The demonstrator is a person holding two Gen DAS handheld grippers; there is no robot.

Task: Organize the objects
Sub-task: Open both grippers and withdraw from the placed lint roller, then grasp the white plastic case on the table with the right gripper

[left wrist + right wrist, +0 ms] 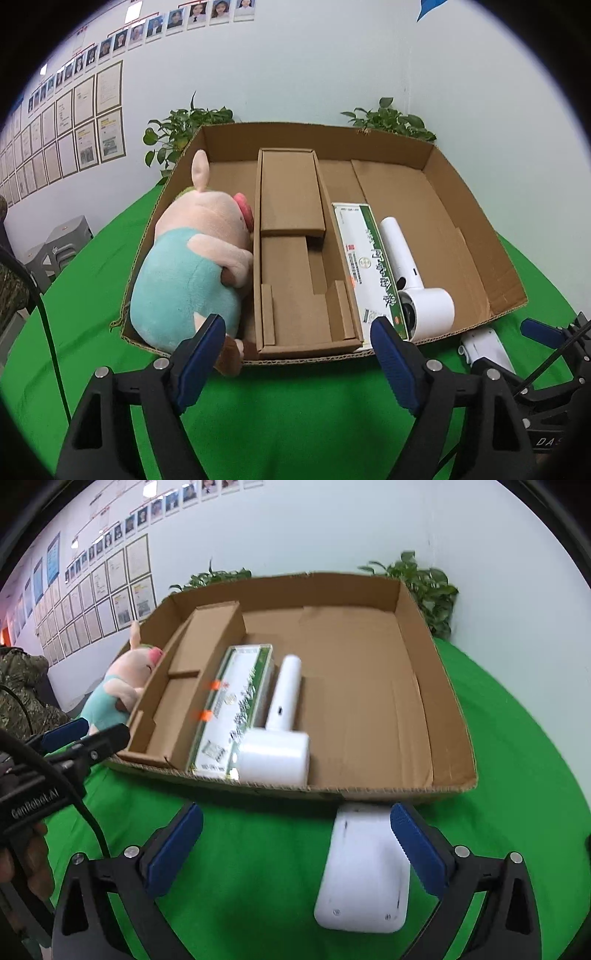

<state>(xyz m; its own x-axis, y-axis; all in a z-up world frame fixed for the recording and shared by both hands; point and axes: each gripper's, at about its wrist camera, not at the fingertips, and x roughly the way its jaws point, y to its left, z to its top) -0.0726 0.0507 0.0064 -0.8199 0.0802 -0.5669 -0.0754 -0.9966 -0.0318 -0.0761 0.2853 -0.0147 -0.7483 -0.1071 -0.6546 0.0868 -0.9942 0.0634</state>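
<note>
While the left wrist view is looking down over the near wall of the shallow cardboard tray, the left gripper is hovering with its blue pads spread apart and nothing between them, just short of the tray's near rim. Inside, things are lying in a row, apparently packed side by side to save room: a plush pig is leaning against the left wall, a narrow cardboard insert box is sitting beside it, a green-and-white carton is resting against that, and a white hair dryer is lying next to the carton with its barrel toward the near wall. In the right wrist view, which is slightly blurred, the right gripper is standing wide apart over the green cloth, outside the tray, and a flat white device is lying on the cloth within the span of the jaws, close to the right pad but seemingly not pressed by it. This looks like the item left to stow, and the tray's bare right half is probably meant for it.
</note>
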